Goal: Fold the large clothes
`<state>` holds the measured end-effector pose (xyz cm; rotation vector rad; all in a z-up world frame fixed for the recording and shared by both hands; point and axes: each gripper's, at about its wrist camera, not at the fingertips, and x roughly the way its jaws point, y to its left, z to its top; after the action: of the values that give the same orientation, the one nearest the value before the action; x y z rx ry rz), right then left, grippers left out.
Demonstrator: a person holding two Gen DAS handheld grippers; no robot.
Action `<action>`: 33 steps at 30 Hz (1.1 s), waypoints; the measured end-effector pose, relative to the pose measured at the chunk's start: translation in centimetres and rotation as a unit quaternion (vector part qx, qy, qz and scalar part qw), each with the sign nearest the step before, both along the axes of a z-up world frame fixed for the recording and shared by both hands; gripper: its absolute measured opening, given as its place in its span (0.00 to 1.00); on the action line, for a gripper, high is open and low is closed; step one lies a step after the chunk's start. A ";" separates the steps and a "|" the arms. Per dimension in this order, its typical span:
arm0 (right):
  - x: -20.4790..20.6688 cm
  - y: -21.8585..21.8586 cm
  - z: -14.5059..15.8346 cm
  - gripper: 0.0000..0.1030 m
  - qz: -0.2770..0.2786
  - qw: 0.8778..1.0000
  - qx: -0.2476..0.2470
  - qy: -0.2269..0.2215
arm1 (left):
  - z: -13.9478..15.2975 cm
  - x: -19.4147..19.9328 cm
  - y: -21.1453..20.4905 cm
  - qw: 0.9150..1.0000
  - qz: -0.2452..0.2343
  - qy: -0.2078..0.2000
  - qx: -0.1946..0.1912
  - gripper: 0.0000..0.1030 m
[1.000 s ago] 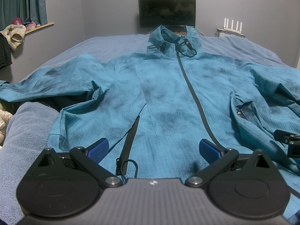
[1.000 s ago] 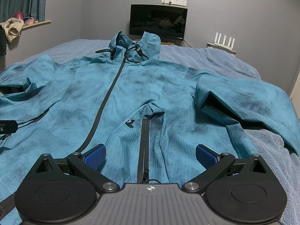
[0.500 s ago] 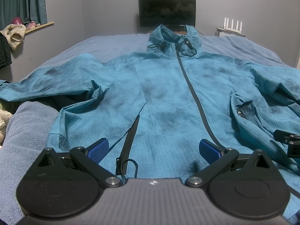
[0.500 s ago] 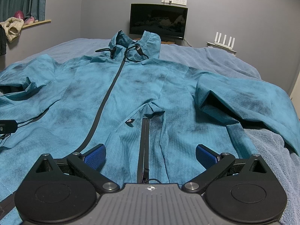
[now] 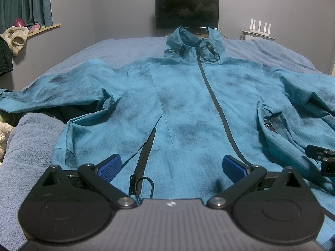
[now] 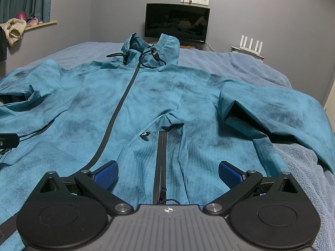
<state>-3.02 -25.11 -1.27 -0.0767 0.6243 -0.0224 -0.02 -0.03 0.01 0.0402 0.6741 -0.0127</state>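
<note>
A large teal hooded jacket [image 5: 184, 96] lies front up and zipped on the bed, sleeves spread to both sides; it fills the right wrist view [image 6: 150, 96] too. My left gripper [image 5: 171, 166] is open and empty, low over the hem at the left pocket zipper [image 5: 144, 152]. My right gripper [image 6: 167, 171] is open and empty over the hem at the right pocket zipper [image 6: 161, 161]. Part of the right gripper shows at the right edge of the left wrist view [image 5: 322, 159].
The bed has a blue-grey towel cover [image 5: 29, 146]. A dark monitor [image 5: 186, 11] and a white router [image 5: 258, 32] stand at the far wall. A window ledge [image 5: 41, 28] with soft items is at the left. Plush toys [image 5: 3, 133] lie by the bed's left side.
Both grippers have dipped slightly, so the scene sits a little higher in the views. The jaws stay open and the jacket has not moved.
</note>
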 end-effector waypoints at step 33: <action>-1.5 -5.0 8.4 1.00 -0.070 0.990 0.019 -0.123 | 9.7 3.5 3.0 0.992 -0.047 -0.113 0.004 1.00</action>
<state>-4.56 -30.13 7.12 0.0080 0.3820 -0.1541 3.48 2.94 9.68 0.0804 0.4444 -0.0940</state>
